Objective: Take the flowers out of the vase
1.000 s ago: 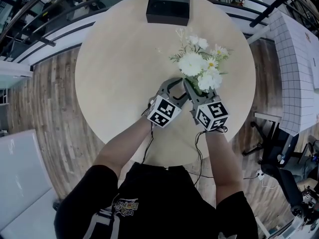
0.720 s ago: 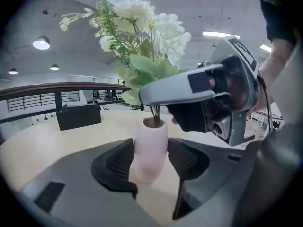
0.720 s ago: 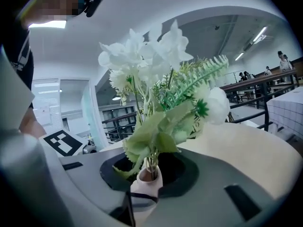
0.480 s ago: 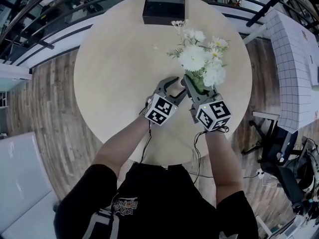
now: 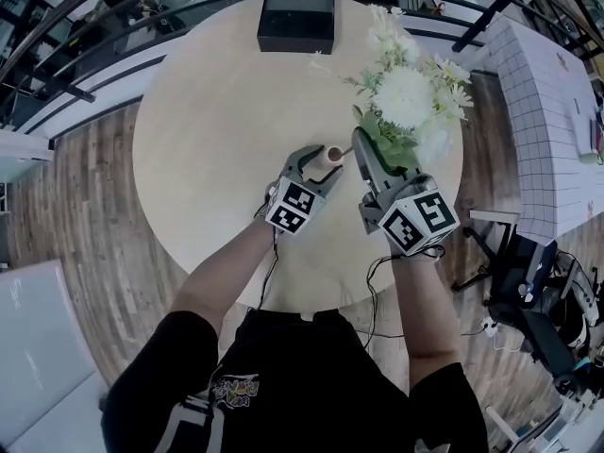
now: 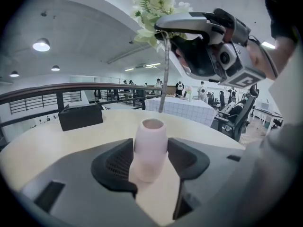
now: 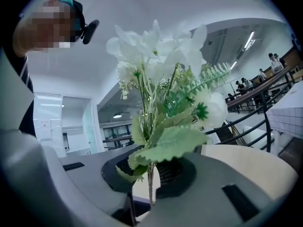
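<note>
Head view looks steeply down on a round pale table [image 5: 208,130]. A bunch of white flowers [image 5: 406,97] with green leaves is held up over the table's right side. A black box [image 5: 296,17] sits at the far edge. The right gripper [image 5: 366,154] clamps the flowers low on their stems; its jaws have just been closing on them. The left gripper [image 5: 314,163] holds its jaws wide, pressed to either side of a small pale pink vase [image 6: 150,145] standing near the table's middle. In the left gripper view the stem tip [image 6: 161,109] hangs just above the vase mouth, clear of it. The lift out looks nearly done. Next, the flowers likely need carrying aside and laying down while the vase is kept steady.
</note>
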{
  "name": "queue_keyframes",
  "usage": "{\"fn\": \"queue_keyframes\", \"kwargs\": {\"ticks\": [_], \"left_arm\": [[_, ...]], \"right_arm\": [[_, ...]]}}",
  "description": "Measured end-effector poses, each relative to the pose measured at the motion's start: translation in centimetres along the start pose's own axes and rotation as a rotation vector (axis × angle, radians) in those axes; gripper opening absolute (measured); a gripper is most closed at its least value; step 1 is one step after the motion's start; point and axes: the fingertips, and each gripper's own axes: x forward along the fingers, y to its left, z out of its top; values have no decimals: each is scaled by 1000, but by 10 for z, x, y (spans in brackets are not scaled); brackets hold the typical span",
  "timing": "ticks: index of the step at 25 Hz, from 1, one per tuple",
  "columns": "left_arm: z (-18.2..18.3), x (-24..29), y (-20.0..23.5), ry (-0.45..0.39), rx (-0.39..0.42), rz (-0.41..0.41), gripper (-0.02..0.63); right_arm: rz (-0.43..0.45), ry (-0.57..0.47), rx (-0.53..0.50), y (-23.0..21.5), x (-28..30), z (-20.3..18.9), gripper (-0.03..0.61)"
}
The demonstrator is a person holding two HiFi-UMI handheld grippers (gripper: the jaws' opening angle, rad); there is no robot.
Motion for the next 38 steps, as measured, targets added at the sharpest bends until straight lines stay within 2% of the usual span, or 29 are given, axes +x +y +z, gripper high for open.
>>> {"fn": "queue_keyframes", "kwargs": {"ticks": [8, 17, 18, 20, 23, 25, 27, 31, 36, 38], "left_arm": [[17, -20, -3, -39, -8, 36, 232], [52, -91, -16, -124, -44, 122, 231], [55, -99, -20, -130, -50, 133, 216], [59, -117, -29, -134, -68, 157, 141], [61, -142, -47, -130, -110, 191, 43], [61, -157, -60, -120, -158, 202, 12], [62, -171, -76, -118, -194, 207, 8], [74, -201, -110, -130, -209, 203, 8], [70, -215, -184, -148, -228, 185, 8], [71, -224, -200, -149, -230, 184, 8]], "right_arm": [[-34, -1, -19, 4, -27, 29, 66], [-58, -1, -16, 10, -79, 38, 66], [-59, -5, -10, 12, -87, 39, 66], [-62, -7, -4, 14, -103, 41, 66], [-59, -1, -5, 22, -130, 39, 66], [-54, 5, -5, 27, -150, 36, 66], [-50, 9, -2, 33, -170, 34, 66], [-43, 17, 1, 51, -203, 35, 66], [-28, 21, 8, 53, -268, 19, 66], [-18, 21, 13, 57, -281, 15, 66]]}}
